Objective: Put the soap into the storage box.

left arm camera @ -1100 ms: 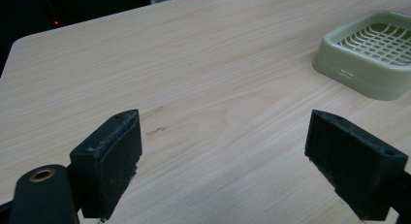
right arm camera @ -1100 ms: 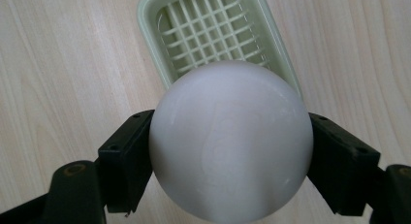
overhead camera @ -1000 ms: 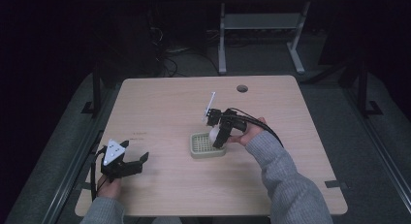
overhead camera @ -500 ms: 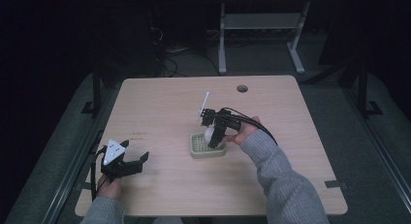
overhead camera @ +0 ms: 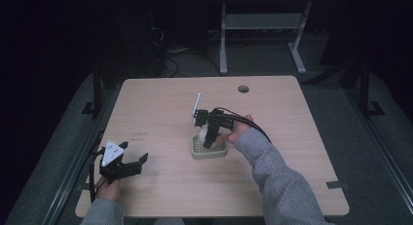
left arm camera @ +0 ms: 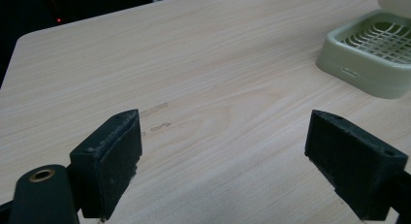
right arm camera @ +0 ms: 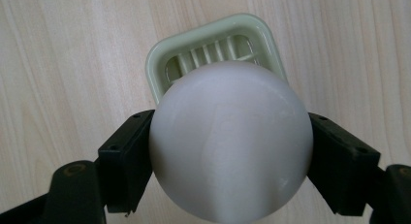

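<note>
Where the desk reaches its 7 o'clock corner in the high view, the left tool rests low in the person's left hand, its 2 jaws spread wide with nothing between them; the left gripper view shows bare wood in that gap and the pale green slatted tray off at 2 o'clock. Near the middle of the desk, the right tool points down over that tray, gripped by the right hand in a grey sleeve. In the right gripper view its 2 jaws are clenched on a smooth white ball, held directly above the tray, whose slats show at 12 o'clock.
</note>
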Available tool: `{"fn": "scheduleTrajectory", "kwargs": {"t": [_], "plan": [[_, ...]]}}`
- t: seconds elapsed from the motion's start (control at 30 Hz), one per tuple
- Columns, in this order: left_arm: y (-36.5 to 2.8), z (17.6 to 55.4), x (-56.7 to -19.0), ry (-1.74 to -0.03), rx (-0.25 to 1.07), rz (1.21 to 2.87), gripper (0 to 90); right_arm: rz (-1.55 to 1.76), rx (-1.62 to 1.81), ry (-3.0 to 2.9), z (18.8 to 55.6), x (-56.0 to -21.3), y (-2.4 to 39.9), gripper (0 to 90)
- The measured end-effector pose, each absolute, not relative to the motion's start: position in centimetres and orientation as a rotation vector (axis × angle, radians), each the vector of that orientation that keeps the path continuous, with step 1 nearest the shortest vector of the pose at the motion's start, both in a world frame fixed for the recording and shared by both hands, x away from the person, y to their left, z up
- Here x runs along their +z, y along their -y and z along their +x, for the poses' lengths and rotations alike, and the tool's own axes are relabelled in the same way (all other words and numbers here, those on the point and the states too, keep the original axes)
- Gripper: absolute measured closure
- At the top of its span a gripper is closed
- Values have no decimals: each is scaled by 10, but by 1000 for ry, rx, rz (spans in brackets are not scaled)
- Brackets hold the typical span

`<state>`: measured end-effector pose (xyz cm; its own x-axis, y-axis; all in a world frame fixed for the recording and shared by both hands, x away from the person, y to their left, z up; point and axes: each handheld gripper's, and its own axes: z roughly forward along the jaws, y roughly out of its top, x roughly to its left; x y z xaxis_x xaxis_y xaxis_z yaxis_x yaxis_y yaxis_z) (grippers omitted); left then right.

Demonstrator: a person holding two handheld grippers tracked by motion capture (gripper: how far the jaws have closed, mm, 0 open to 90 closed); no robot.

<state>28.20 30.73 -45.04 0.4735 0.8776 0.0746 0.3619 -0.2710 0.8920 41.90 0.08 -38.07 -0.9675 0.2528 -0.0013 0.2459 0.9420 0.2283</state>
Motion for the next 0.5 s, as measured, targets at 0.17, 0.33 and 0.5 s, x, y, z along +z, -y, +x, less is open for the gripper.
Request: {"fn": "scheduleTrajectory", "kwargs": {"t": [0.17,0.33,0.5], "plan": [[-307,283,-451,-1042,737,1841,128,395,350,-3068,422,-386,-4,236],[-308,283,-451,-1044,738,1848,128,398,341,-3072,425,-391,-5,236],[-307,283,-451,-1042,741,1850,128,417,325,-3070,427,-398,-4,236]]}}
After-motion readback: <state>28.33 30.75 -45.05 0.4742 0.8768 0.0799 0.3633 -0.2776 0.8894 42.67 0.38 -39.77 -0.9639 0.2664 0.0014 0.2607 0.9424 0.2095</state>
